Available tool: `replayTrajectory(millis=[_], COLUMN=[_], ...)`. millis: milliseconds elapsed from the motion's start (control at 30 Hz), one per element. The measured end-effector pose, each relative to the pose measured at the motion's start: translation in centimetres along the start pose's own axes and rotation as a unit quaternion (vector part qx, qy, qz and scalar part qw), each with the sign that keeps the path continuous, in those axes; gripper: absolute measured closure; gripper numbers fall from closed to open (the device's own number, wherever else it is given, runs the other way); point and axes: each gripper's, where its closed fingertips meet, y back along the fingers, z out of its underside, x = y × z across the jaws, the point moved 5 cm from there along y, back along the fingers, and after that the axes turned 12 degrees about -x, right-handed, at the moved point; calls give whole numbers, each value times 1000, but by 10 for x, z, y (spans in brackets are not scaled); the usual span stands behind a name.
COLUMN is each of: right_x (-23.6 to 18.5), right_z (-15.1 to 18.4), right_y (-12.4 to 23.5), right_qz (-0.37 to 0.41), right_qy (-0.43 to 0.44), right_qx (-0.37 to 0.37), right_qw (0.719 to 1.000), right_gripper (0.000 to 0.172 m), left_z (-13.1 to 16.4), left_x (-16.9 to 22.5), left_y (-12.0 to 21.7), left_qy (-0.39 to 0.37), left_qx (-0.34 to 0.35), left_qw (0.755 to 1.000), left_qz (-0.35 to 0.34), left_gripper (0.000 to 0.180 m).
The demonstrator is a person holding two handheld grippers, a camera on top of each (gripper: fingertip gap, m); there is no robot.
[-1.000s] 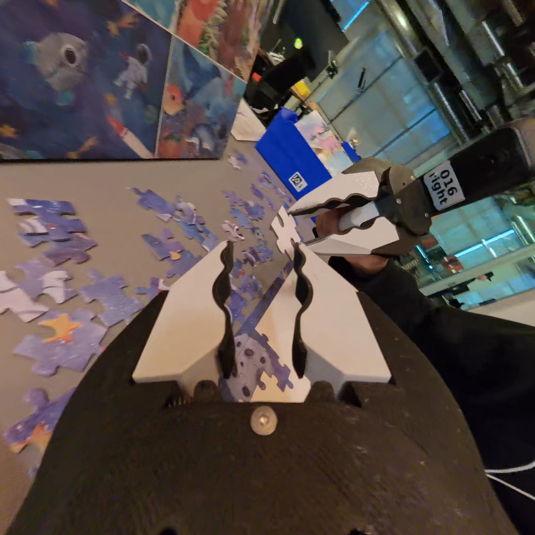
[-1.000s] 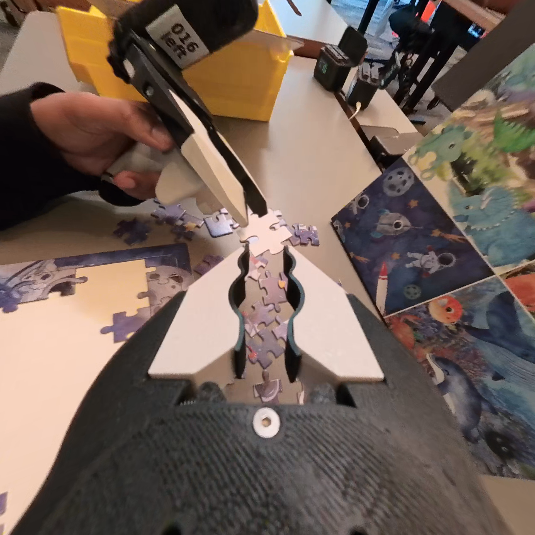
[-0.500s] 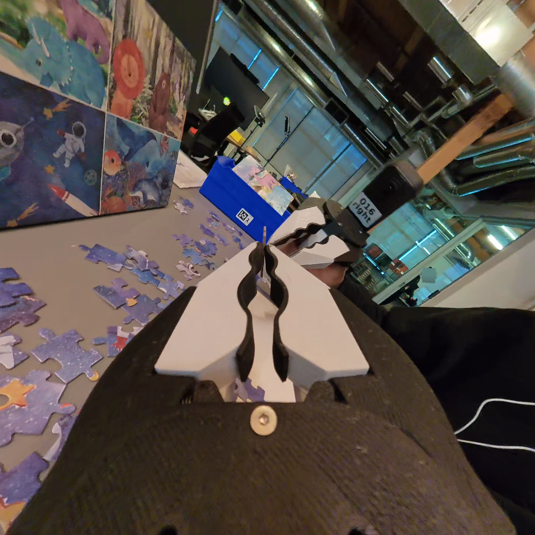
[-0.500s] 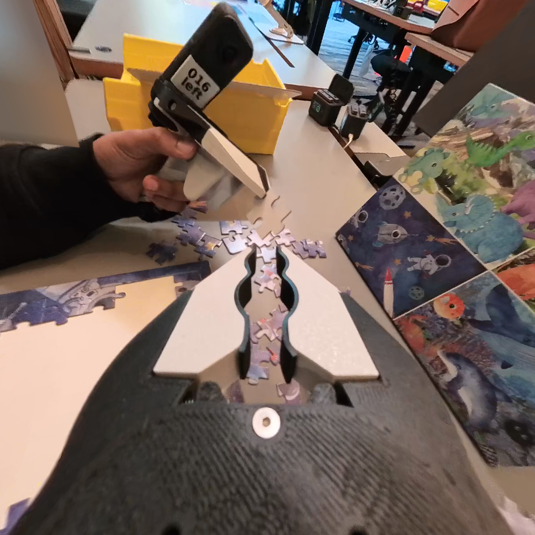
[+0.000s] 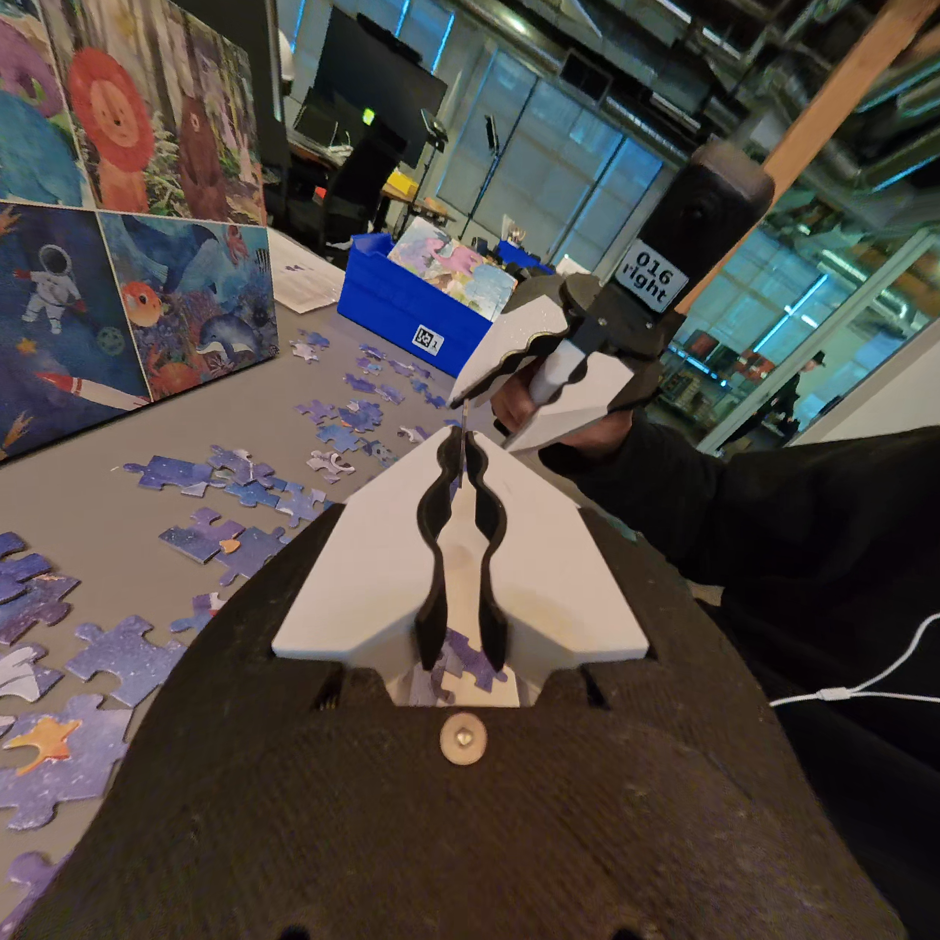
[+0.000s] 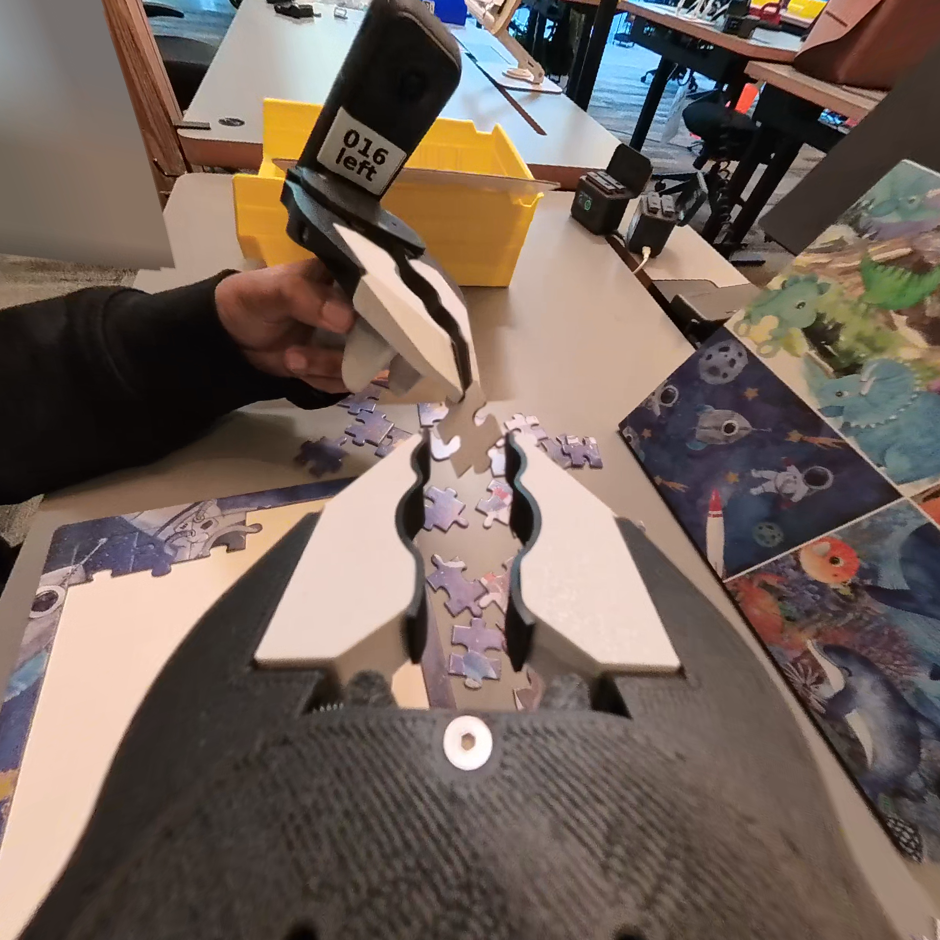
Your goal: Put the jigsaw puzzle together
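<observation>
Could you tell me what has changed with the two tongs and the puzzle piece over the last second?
The left tongs, open a second ago, closed on the puzzle piece and lifted it clear of the table. The right tongs, which held that piece then, let go and now stand open beside it. The loose pieces, puzzle board and picture box stayed put.

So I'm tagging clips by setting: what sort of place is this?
Probably a shared lab or workshop: exposed ceiling ducts, rows of long work tables, and storage bins, blue and yellow, beside loose puzzle pieces.
</observation>
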Motion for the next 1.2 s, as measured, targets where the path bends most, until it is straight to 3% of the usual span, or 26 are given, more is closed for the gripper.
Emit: replayTrajectory(millis=[133,300,467,533,633,733,933,1067,1200], right_x=[-1,-8,-49,-72,-92,-105,-110,-105,-96], right_z=[3,11,31,44,58,66,76,76,77], right_y=[-2,-3,-24,-37,-55,-67,-67,-60,-65], right_qz=[17,42,54,69,128,127,51,45,24], right_qy=[26,49,128,202,323,372,339,299,197], right_qx=[-24,-47,-66,-96,-141,-152,-171,-174,-173], right_qw=[999,997,988,972,927,907,924,937,965], right_gripper=[170,172,172,172,172,172,154,145,136], left_z=[3,-3,-13,-15,-14,-14,-15,-14,-13], left_x=[-2,-13,-21,-20,-20,-20,-21,-22,-22], left_y=[-2,7,30,33,31,29,33,32,29], left_qy=[-9,25,66,68,66,66,71,72,72], left_qx=[-18,27,107,119,115,111,121,118,111], left_qw=[1000,999,992,990,991,991,990,990,991], left_qz=[-18,-41,-29,-25,-29,-29,-30,-29,-33], left_gripper=[179,144,136,136,136,137,138,138,138])
